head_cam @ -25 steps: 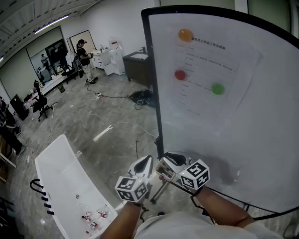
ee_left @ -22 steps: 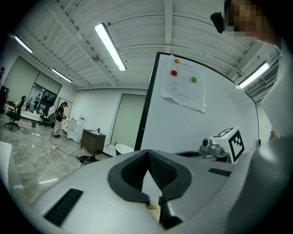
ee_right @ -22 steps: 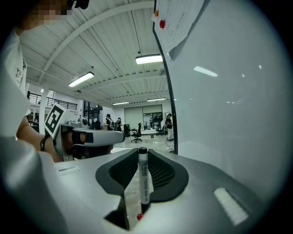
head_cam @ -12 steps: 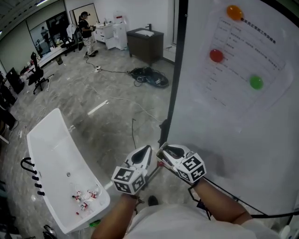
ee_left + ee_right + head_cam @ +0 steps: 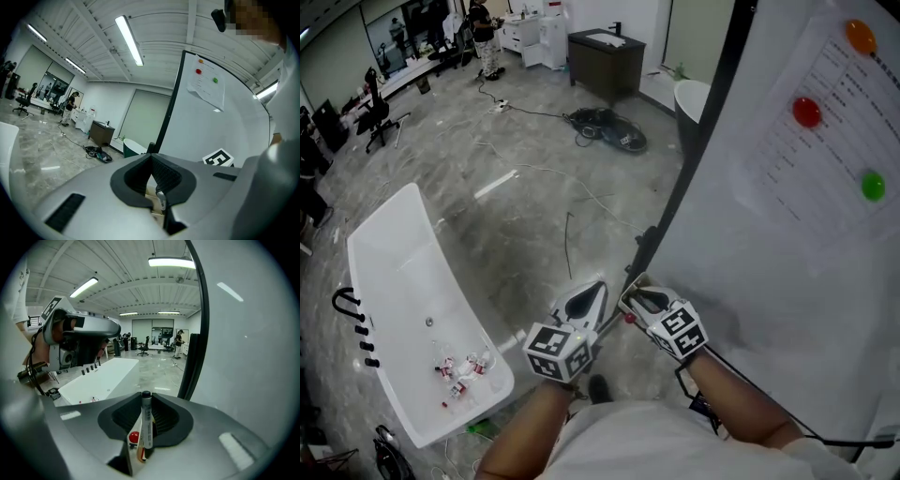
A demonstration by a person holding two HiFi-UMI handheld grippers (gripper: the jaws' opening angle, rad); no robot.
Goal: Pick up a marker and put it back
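Note:
A marker [image 5: 146, 420] with a black cap, a pale printed body and a red spot near its rear end stands upright between the jaws of my right gripper [image 5: 146, 401], which is shut on it. In the head view the right gripper [image 5: 632, 299] is low in the middle, right beside the black frame of the whiteboard [image 5: 787, 281]. My left gripper [image 5: 594, 289] is just left of it, almost touching. In the left gripper view its pads [image 5: 161, 176] meet at the tips, with nothing clearly gripped.
A paper sheet [image 5: 830, 131] is pinned to the whiteboard by coloured magnets. A white bathtub [image 5: 394, 253] with small bottles [image 5: 459, 366] in it stands at the left. Cables [image 5: 609, 127] lie on the grey floor, near a dark cabinet [image 5: 605, 56]. People stand far back.
The head view has swung left and down, so the whiteboard now sits further right. Both grippers stay close together in the same hold, a little higher in view.

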